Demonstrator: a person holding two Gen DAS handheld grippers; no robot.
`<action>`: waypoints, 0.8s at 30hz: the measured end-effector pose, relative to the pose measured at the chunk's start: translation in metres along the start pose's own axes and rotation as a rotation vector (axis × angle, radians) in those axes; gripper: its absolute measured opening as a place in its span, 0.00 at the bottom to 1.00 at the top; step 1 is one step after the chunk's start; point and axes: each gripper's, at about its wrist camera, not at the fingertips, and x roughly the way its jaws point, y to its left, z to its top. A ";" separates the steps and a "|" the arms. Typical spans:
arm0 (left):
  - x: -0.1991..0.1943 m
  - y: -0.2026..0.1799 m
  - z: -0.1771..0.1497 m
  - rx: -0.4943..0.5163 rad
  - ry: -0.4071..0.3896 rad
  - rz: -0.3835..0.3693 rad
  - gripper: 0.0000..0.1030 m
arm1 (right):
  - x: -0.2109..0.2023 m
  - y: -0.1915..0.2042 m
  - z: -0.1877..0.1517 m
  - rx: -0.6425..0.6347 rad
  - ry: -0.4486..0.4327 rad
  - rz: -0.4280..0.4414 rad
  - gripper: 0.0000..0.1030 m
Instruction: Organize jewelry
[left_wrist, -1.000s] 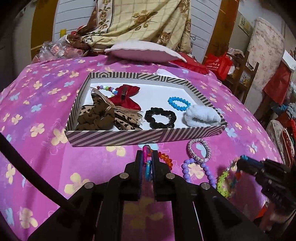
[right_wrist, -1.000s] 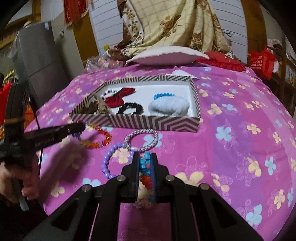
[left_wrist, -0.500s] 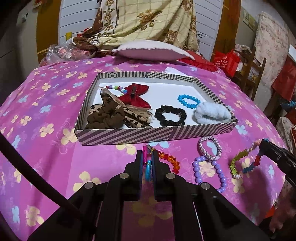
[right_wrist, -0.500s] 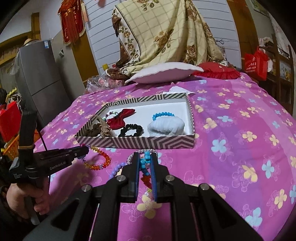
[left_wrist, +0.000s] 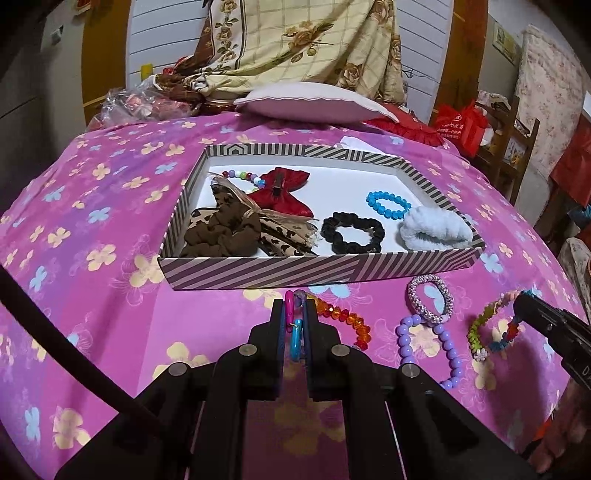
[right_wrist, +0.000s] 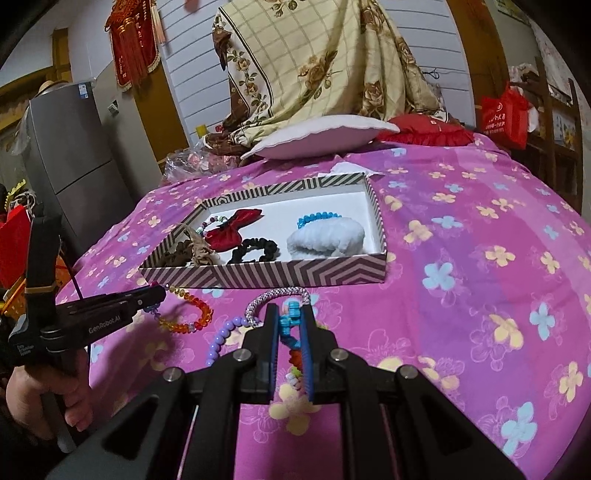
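A striped box (left_wrist: 258, 273) (right_wrist: 303, 273) on the pink flowered cloth holds a red bow (left_wrist: 282, 192), a black scrunchie (left_wrist: 352, 232), a blue bead bracelet (left_wrist: 388, 203), a white scrunchie (left_wrist: 436, 229) and brown scrunchies (left_wrist: 221, 229). My left gripper (left_wrist: 294, 306) (right_wrist: 155, 293) is shut on an orange bead bracelet with pink and blue links (left_wrist: 343, 317) (right_wrist: 192, 314), held in front of the box. My right gripper (right_wrist: 290, 314) (left_wrist: 524, 306) is shut on a multicoloured bracelet (right_wrist: 290, 321) (left_wrist: 491, 332). A silver bracelet (left_wrist: 430, 299) and a purple bead bracelet (left_wrist: 432, 343) lie between them.
A white pillow (left_wrist: 314, 105) and a red cushion (right_wrist: 424, 131) lie behind the box, with a draped flowered blanket (right_wrist: 314, 62) beyond. A grey fridge (right_wrist: 70, 155) stands at the left, red bags (right_wrist: 504, 114) at the right.
Both grippers have risen and pulled back a little with their bracelets held. The box now sits farther off in both views.
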 end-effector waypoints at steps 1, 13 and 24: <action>0.000 0.000 0.000 -0.001 -0.001 0.001 0.03 | 0.001 0.003 0.000 -0.023 0.007 -0.021 0.11; 0.004 0.003 0.000 -0.014 0.021 0.009 0.03 | -0.010 0.008 0.005 -0.055 -0.034 -0.018 0.11; 0.005 0.004 0.000 -0.016 0.024 0.007 0.03 | -0.023 0.007 0.012 -0.045 -0.098 0.011 0.11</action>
